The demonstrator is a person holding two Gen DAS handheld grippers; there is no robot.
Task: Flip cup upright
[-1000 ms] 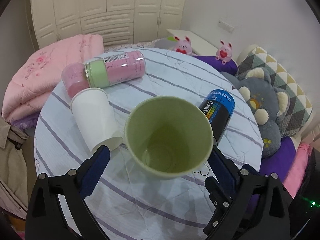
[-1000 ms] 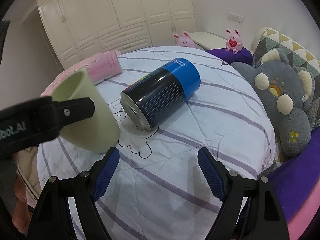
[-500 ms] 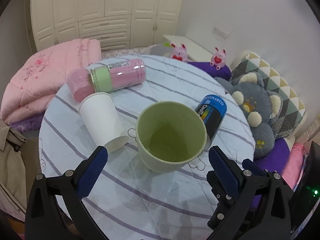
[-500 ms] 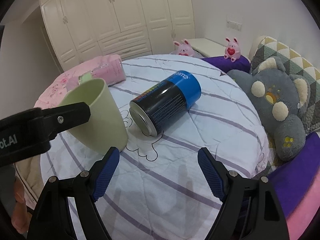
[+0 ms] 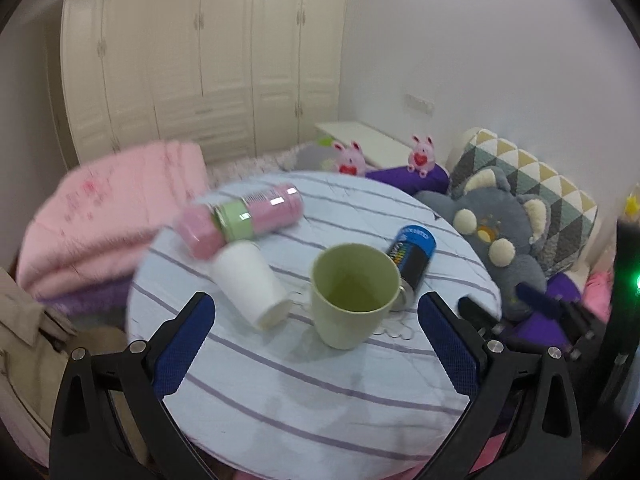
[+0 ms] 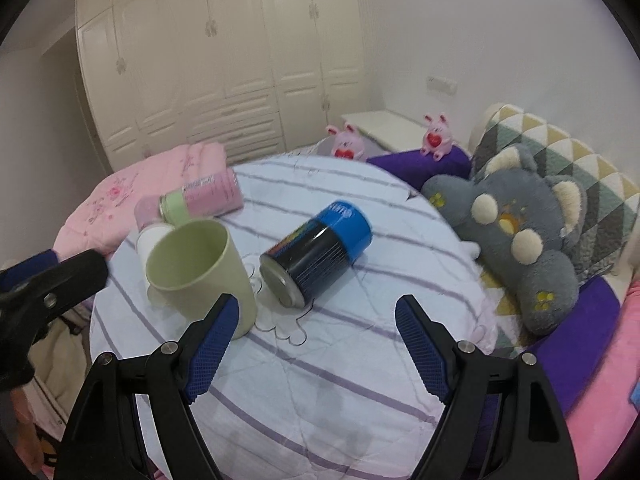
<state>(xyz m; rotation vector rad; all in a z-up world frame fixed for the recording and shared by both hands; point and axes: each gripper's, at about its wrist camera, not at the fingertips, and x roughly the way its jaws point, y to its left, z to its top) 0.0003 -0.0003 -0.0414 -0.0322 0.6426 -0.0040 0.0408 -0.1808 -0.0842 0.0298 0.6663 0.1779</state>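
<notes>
Two cups sit on the round table, and the green cup already stands upright, mouth up, base flat on the striped cloth, roughly mid-table. So the flip looks done, as far as I can judge; nothing much seems left except clearing the tools away. The white paper cup lies on its side at about 9 o'clock from the green one (whether it counts for the task, can't tell).

Left tool: fingers wide apart, holding nothing, hanging at 6 o'clock of the green cup w/ clear space between. Right tool: also apart and empty; its left finger overlaps the green cup in view, but contact can't be confirmed.

Materials: green cup looks like smooth matte plastic, tapered, no handle visible. Paper cup is thin, w/ a rolled rim. Blue-and-black can lies on its side at 3 o'clock of the green cup, glossy w/ a metal end, close beside it. Pink bottle lies at 11 o'clock, shiny wrap. Cloth is soft, quilted, a bit wrinkled.
</notes>
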